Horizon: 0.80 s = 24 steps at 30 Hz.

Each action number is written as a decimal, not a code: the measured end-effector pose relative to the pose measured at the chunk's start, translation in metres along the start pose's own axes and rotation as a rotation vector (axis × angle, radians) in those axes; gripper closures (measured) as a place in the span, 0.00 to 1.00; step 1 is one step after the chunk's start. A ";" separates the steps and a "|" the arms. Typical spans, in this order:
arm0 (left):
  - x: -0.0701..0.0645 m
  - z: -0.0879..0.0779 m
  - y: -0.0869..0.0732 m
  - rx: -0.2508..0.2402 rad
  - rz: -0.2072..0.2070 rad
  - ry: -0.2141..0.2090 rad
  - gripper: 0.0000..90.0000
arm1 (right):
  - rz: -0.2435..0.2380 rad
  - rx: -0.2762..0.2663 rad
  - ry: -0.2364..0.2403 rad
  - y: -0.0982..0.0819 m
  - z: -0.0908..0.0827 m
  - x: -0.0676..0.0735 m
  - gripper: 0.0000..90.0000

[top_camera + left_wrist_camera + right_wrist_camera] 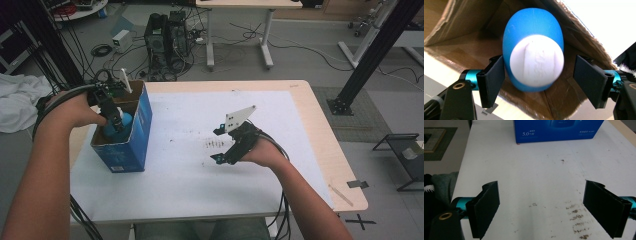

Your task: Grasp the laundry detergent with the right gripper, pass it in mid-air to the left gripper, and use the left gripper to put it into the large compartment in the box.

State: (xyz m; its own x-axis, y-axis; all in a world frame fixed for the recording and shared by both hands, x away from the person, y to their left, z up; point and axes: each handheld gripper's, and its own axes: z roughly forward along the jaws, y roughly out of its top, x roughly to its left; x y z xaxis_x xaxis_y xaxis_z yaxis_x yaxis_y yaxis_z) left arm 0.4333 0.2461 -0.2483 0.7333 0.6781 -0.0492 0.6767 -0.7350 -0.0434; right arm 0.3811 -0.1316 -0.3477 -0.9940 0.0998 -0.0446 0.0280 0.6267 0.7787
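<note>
The blue bottle (533, 52) stands cap-up in the blue carton (141, 131), between the left gripper's (539, 81) part-open jaws, right pad clear

We see the high view evenly but dimly lit, a little grainy, the white table (190, 165) brightest and soft shadows lying under the hands. In the left gripper view the blue bottle (533, 50) sits too close and blurs, its white cap washed out; the table beyond the cardboard box (461, 30) glares to pure white. The right gripper view is sharper, with mild softness at the edges.
</note>
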 end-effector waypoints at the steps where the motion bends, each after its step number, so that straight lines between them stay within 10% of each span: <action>1: -0.001 -0.001 -0.001 -0.009 -0.010 0.006 0.28 | 0.000 0.000 0.000 0.000 0.000 0.000 0.14; 24: -0.016 -0.039 -0.012 -0.028 0.018 0.005 0.22 | 0.008 0.023 -0.014 0.005 -0.011 0.000 0.14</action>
State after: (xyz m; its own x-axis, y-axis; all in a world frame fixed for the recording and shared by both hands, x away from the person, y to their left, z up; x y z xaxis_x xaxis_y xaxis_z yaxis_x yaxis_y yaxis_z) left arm 0.4161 0.2438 -0.2077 0.7458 0.6647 -0.0447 0.6648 -0.7469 -0.0142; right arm 0.3802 -0.1376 -0.3371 -0.9921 0.1162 -0.0473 0.0389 0.6433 0.7647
